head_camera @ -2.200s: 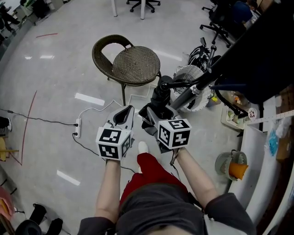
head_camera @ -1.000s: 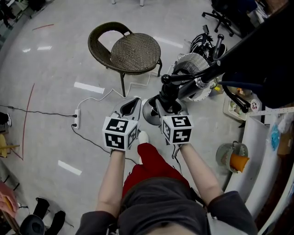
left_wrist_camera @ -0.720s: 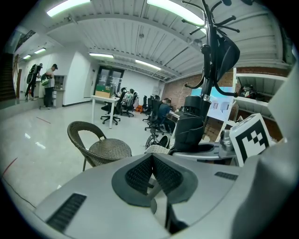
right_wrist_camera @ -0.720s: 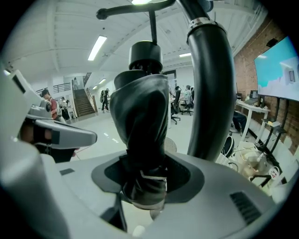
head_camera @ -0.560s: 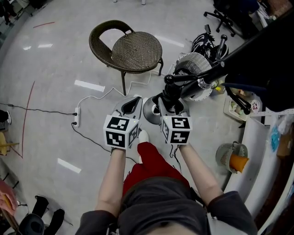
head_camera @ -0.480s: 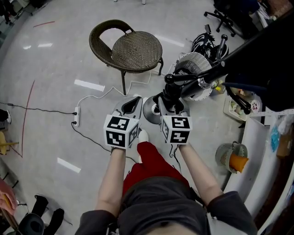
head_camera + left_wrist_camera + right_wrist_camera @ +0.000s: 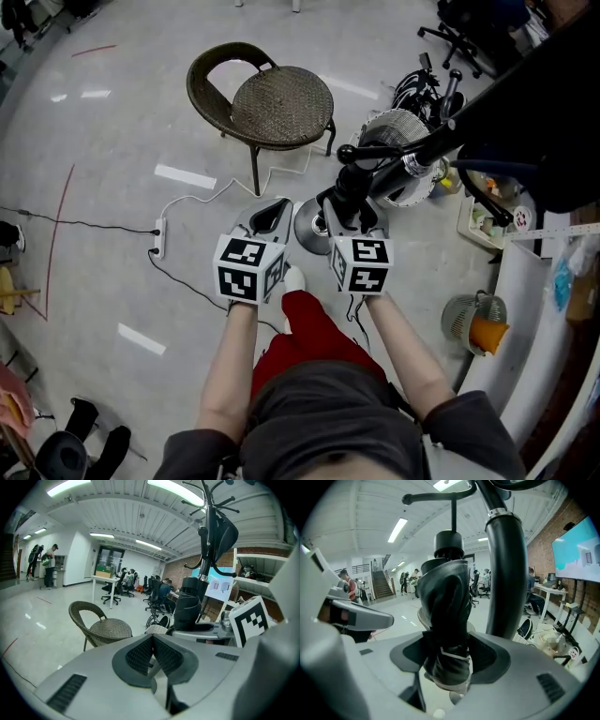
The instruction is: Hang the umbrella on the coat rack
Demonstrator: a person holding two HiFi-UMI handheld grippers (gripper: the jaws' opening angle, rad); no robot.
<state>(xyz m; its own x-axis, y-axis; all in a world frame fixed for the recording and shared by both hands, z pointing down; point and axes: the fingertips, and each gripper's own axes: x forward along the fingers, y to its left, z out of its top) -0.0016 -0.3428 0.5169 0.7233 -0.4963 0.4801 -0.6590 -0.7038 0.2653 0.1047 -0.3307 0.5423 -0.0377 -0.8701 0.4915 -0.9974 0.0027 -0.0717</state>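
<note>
A folded black umbrella [image 7: 445, 606] hangs upright from a hook arm of the black coat rack [image 7: 504, 573], close beside the pole. My right gripper [image 7: 450, 654] has just been opening its jaws. They stand wide on either side of the umbrella's lower end, with no clear press on it. In the head view the umbrella [image 7: 349, 192] hangs just ahead of the right gripper [image 7: 352, 220], over the rack's round base [image 7: 307, 228]. My left gripper [image 7: 269, 217] waits to the left, shut and empty. The left gripper view shows its pads meeting [image 7: 152, 641], with the umbrella [image 7: 192, 609] off to the right.
A brown wicker chair [image 7: 274, 101] stands on the floor beyond the grippers. A white fan [image 7: 398, 131] and office chairs lie right of the rack. A power strip [image 7: 157, 251] with cables is at the left. A shelf edge [image 7: 525, 309] runs along the right.
Both hands stay where they were, and the umbrella still hangs beside the pole. Only the head view has shifted slightly.
</note>
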